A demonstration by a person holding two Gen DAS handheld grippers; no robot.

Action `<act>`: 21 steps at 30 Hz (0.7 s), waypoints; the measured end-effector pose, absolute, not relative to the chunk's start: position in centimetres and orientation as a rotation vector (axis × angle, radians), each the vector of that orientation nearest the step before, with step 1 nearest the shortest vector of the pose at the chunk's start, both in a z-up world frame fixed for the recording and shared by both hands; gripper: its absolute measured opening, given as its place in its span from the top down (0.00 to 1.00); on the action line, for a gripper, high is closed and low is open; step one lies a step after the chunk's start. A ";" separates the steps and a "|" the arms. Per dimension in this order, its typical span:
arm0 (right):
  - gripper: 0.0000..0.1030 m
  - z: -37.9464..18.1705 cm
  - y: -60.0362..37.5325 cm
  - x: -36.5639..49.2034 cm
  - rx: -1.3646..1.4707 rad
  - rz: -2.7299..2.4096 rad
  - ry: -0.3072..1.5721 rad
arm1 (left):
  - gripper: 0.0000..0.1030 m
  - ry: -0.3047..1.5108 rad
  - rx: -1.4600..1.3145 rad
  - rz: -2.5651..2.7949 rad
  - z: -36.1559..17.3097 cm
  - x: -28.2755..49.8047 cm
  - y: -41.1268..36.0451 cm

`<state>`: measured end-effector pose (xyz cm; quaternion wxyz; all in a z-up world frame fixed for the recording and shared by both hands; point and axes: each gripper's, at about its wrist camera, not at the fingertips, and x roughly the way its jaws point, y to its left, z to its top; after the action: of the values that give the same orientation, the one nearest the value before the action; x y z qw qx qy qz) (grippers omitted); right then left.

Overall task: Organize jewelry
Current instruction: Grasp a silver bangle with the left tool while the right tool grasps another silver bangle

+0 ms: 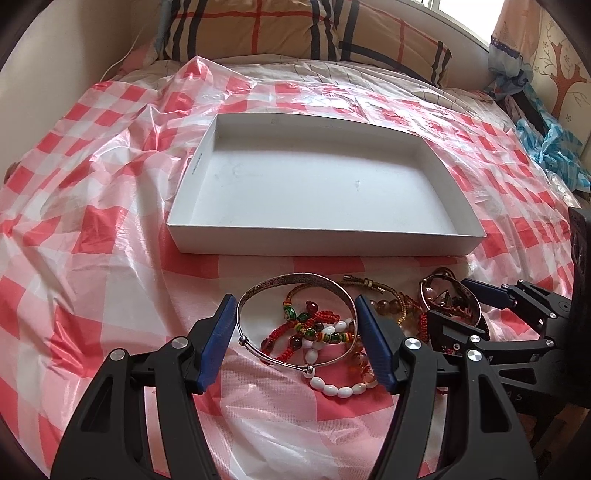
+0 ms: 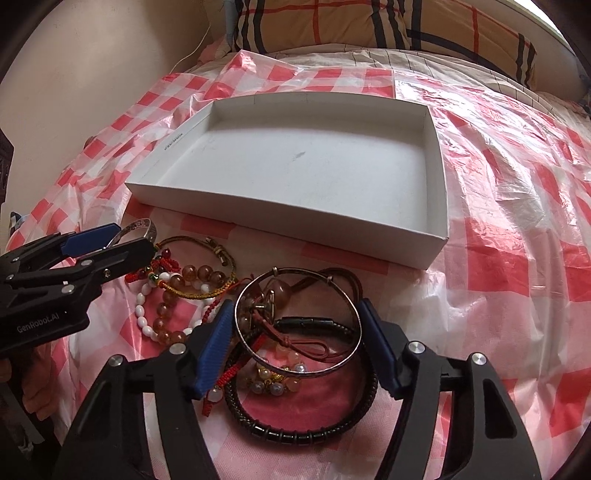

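A silver bangle (image 1: 295, 276) sits between the blue pads of my left gripper (image 1: 295, 301), which is shut on it above a tangle of red cord and white bead bracelets (image 1: 343, 390). In the right wrist view, my right gripper (image 2: 295, 304) has its pads against both sides of a darker metal bangle (image 2: 306, 373), which lies over a black braided bracelet (image 2: 306, 432) and pearl beads. The left gripper (image 2: 131, 238) shows at the left with its silver bangle (image 2: 142, 225). Beyond the jewelry lies an empty white box (image 1: 325, 240), also seen as the white box (image 2: 295, 218).
A red and white checked plastic sheet (image 1: 110, 258) covers the bed. A plaid pillow (image 1: 258, 29) lies at the head, and a wall (image 2: 92, 55) runs along the left. Crumpled blue cloth (image 1: 550, 144) lies at the right edge. Amber bead bracelets (image 2: 162, 310) lie between the grippers.
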<state>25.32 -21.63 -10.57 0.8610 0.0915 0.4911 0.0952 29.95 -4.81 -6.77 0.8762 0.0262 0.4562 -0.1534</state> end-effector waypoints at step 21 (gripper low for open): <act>0.37 -5.7 -22.3 25.5 0.175 0.125 0.780 | 0.40 0.794 0.069 -0.306 -3.4 30.8 -6.9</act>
<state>25.55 -22.32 -5.72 0.9193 0.0852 0.3795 0.0609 30.79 -6.89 -3.41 0.9103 0.0333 0.3850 -0.1482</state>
